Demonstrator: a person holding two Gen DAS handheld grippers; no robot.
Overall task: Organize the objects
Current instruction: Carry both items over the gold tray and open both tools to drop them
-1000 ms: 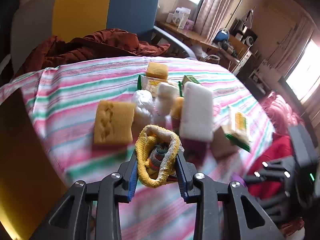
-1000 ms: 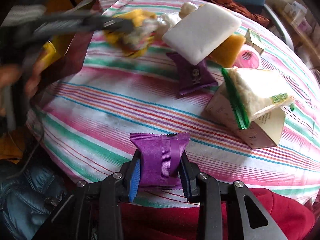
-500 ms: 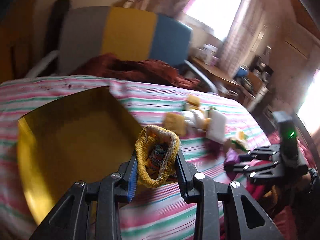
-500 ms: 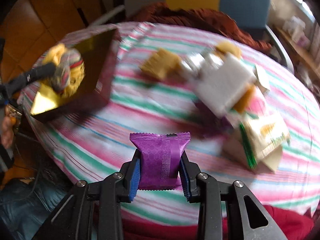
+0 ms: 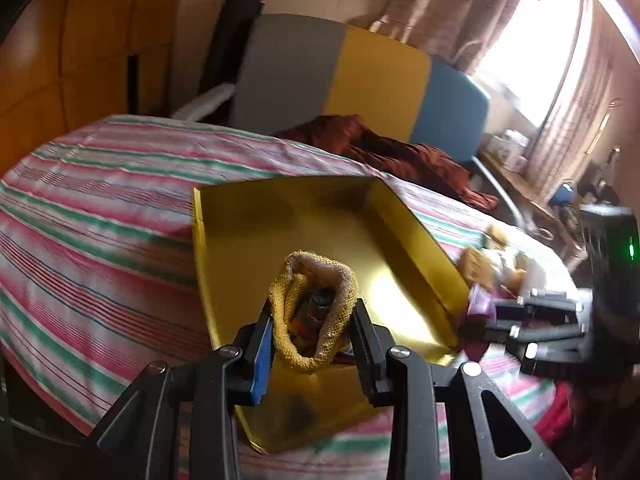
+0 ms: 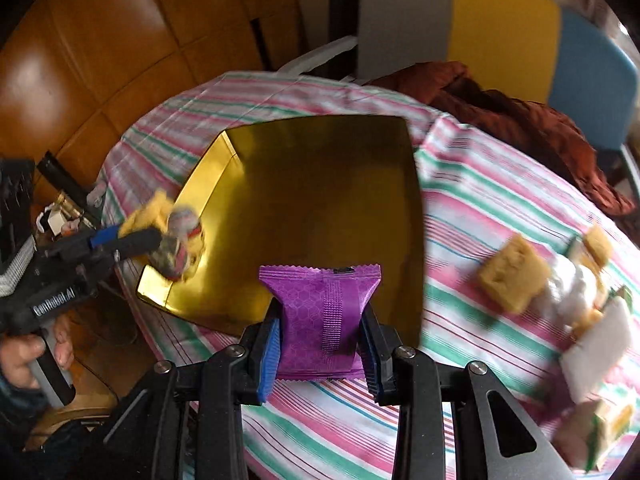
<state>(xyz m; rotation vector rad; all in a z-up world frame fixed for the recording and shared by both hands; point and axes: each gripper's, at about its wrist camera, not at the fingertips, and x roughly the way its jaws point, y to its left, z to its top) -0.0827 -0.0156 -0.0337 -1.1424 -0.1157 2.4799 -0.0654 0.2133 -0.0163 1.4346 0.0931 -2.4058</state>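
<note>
— What's in the left tool (image 5: 313,326)?

— Its jaws are pinched on a yellow knitted pouch (image 5: 310,312) with something dark and striped tucked inside. In the right wrist view that same tool (image 6: 158,236) sits at about nine o'clock, holding the pouch (image 6: 176,240) over the left rim of the gold tray (image 6: 320,200).

— And the right tool (image 6: 320,336)?

— Closed on a purple snack packet (image 6: 320,312), gripped at its lower sides and standing upright, just at the tray's near edge. From the left wrist view it shows at three o'clock (image 5: 486,312), packet (image 5: 480,304) beside the tray's right corner.

— What's in the tray?

— The tray (image 5: 400,232) interior looks bare gold, only reflections. It lies on the striped cloth of the surface (image 6: 480,208).

— The other things?

— A blurred cluster at three to four o'clock in the right view: a tan sponge block (image 6: 514,276), a white block (image 6: 596,344) and wrapped items I can't tell apart.
</note>
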